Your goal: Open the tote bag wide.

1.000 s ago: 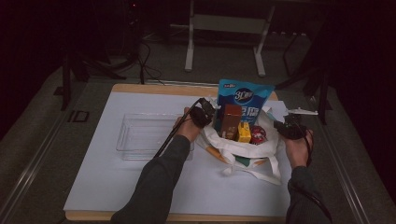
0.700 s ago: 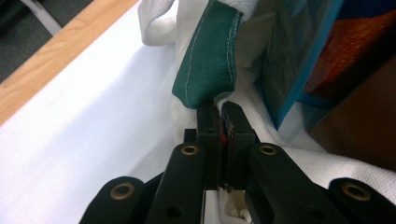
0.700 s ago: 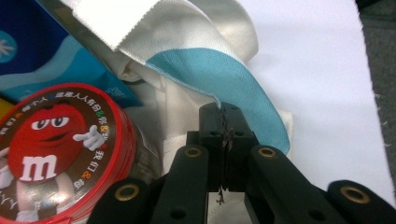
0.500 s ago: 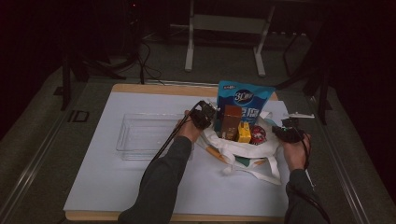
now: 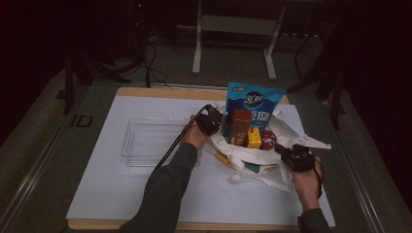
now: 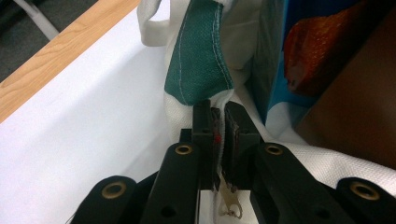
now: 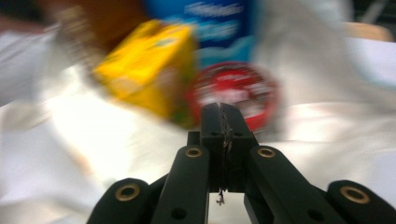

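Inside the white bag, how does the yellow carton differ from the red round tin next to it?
The yellow carton is a box with flat faces and square corners; the red round tin is a disc. The carton is plain yellow, while the tin's red face carries white lettering too blurred to read. The carton stands beside the brown box; the tin lies nearer the right gripper. Both sit in the white bag.

White cloth bag with green trim, slumped open on table, groceries inside.

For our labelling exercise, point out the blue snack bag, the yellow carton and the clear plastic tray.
blue snack bag (image 5: 255, 99), high view, printed front.
yellow carton (image 5: 254, 138), high view, top face.
clear plastic tray (image 5: 130, 151), high view, near-left rim.
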`<act>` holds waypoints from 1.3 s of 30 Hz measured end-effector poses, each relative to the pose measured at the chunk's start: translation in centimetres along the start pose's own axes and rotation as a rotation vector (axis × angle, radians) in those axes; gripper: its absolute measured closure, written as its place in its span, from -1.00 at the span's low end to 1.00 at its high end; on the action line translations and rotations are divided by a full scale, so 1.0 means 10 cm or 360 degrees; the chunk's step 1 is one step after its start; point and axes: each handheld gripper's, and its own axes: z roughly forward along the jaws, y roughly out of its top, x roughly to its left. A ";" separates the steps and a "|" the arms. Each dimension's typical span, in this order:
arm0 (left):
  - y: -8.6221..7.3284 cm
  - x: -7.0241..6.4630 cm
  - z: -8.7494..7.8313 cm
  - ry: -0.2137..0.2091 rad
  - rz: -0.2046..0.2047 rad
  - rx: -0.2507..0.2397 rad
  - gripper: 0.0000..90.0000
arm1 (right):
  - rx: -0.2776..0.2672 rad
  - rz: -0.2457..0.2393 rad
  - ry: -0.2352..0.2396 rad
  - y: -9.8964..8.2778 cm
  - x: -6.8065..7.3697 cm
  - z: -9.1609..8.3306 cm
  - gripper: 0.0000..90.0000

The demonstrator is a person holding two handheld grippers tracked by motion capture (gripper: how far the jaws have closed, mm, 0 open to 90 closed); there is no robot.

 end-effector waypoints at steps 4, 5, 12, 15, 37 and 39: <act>-0.01 0.00 -0.01 -0.0007 -0.0008 -0.0006 0.86 | -0.0014 -0.0070 0.0067 -0.12 0.20 0.11 0.97; -0.01 0.00 -0.01 -0.0003 -0.0008 -0.0004 0.86 | -0.0003 -0.0074 0.0082 -0.14 0.21 0.16 0.97; -0.02 0.01 -0.02 -0.0014 -0.0016 -0.0005 0.86 | 0.0176 -0.0121 0.0031 -0.40 0.26 0.51 0.98; -0.02 0.01 -0.03 -0.0018 -0.0017 -0.0010 0.85 | 0.0197 -0.0114 0.0029 -0.48 0.26 0.58 0.99; -0.01 0.06 -0.40 -0.0118 -0.0018 -0.0215 0.52 | 0.0138 -0.0163 0.0005 -0.54 0.29 0.57 0.98; -0.02 0.08 -0.46 -0.0139 -0.0021 -0.0249 0.49 | 0.0136 -0.0163 0.0005 -0.54 0.28 0.57 0.98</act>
